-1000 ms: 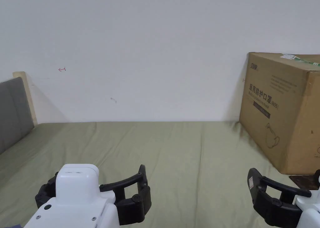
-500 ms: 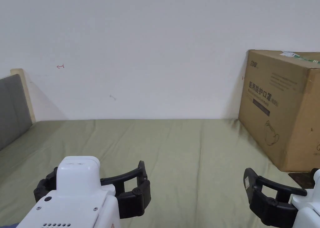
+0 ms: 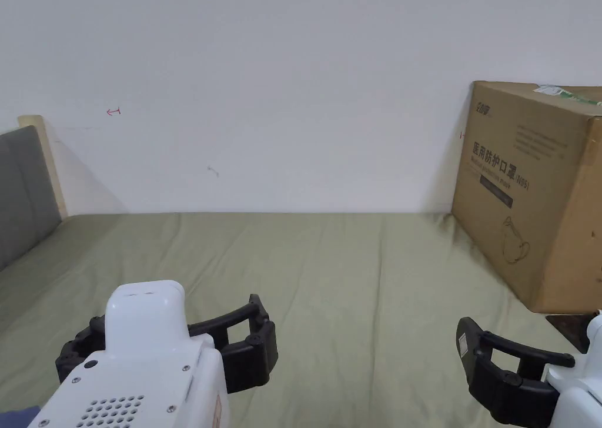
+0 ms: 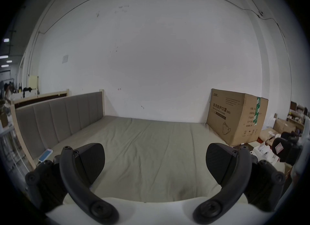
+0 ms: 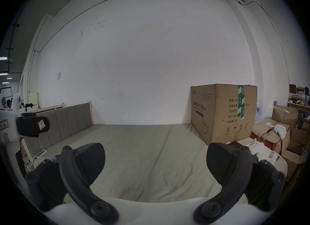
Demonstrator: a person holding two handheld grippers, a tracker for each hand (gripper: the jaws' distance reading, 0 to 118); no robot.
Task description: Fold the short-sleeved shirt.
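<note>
My left gripper (image 3: 170, 317) is white with black jaws and hovers open over the near left part of the olive-green bed sheet (image 3: 341, 270). In the left gripper view its jaws (image 4: 155, 153) stand wide apart with only bare sheet between them. My right gripper (image 3: 529, 344) is held open at the near right, close to the cardboard box; its jaws (image 5: 155, 153) also frame bare sheet. Each gripper appears in the other's view: the right gripper (image 4: 283, 151) and the left gripper (image 5: 33, 126). A sliver of dark blue fabric (image 3: 17, 414) lies at the bottom left corner; what it is cannot be told.
A large cardboard box (image 3: 529, 194) stands on the bed's right end against the white wall. A grey padded headboard (image 3: 23, 188) closes the left side, with a phone (image 4: 45, 154) lying by it. More boxes and clutter (image 5: 276, 133) sit beyond the bed on the right.
The head camera has tipped, shifting the whole picture. Both grippers stay open; the left one sits slightly farther forward over the sheet.
</note>
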